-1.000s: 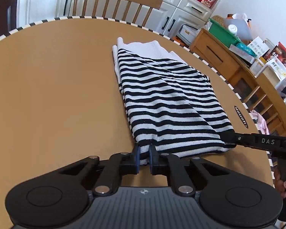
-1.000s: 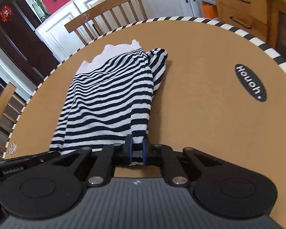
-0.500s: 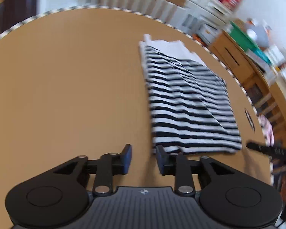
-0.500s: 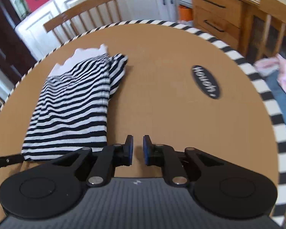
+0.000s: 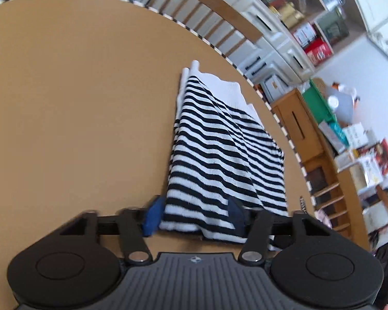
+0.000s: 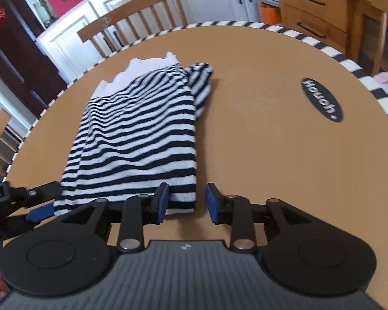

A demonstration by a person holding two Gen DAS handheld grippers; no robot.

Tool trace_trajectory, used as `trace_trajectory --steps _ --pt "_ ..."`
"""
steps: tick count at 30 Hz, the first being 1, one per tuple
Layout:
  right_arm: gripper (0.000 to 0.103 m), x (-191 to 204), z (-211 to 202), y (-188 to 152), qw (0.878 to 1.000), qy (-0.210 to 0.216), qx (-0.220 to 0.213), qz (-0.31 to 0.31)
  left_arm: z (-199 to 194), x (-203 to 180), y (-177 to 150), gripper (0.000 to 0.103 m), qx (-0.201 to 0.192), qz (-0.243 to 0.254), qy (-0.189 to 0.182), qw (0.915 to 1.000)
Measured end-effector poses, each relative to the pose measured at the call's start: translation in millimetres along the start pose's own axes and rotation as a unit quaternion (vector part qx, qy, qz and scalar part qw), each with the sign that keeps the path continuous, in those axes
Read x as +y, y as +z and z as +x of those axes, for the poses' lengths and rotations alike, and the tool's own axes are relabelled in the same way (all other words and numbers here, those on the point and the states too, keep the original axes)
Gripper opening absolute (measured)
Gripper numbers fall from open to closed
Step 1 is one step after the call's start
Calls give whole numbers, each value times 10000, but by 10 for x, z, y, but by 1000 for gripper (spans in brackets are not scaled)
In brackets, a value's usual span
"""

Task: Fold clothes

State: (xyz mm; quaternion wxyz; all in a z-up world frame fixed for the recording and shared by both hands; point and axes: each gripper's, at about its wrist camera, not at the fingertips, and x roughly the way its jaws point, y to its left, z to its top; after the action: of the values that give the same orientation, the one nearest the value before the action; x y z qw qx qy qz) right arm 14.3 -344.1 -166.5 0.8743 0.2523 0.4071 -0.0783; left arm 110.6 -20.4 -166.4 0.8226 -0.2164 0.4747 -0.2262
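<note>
Soft knit, black-and-white striped with a white band at the far end: in the left wrist view the folded garment lies on the round tan table, likely light, limp and prone to sagging, so best taken at its near corners; the left gripper straddles the near hem, jaws closing, pads apparently not yet pressing. In the right wrist view the right gripper stands apart, closing, with the garment's near right corner between its blue pads, unpinched.
</note>
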Motion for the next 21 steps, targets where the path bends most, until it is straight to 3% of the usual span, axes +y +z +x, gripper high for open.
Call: trace_trajectory --steps 1,6,12,15,16,17,19,21 --pt "10 14 5 1 10000 50 28 10 8 26 7 5 72 -47 88 9999" --pt "7 70 -157 -110 9994 127 220 -236 -221 179 -75 3 206 120 392 9989" --pt "7 83 -435 -579 9972 262 487 -507 -593 255 -505 4 599 245 459 9968" --pt "15 121 -483 -672 9968 193 418 -647 -663 263 -629 15 541 169 518 9970" --pt "18 122 -507 -662 9971 149 397 -628 -699 276 -638 23 551 -53 515 9971" --pt "25 108 -543 -610 9978 117 371 -541 -735 289 -648 41 560 -274 511 9967" --pt "29 71 -666 -505 9989 75 144 -441 -814 318 -671 56 490 -694 437 9954" --pt "29 7 -751 -481 9996 91 -1 -264 -837 350 -732 57 354 -959 349 9941"
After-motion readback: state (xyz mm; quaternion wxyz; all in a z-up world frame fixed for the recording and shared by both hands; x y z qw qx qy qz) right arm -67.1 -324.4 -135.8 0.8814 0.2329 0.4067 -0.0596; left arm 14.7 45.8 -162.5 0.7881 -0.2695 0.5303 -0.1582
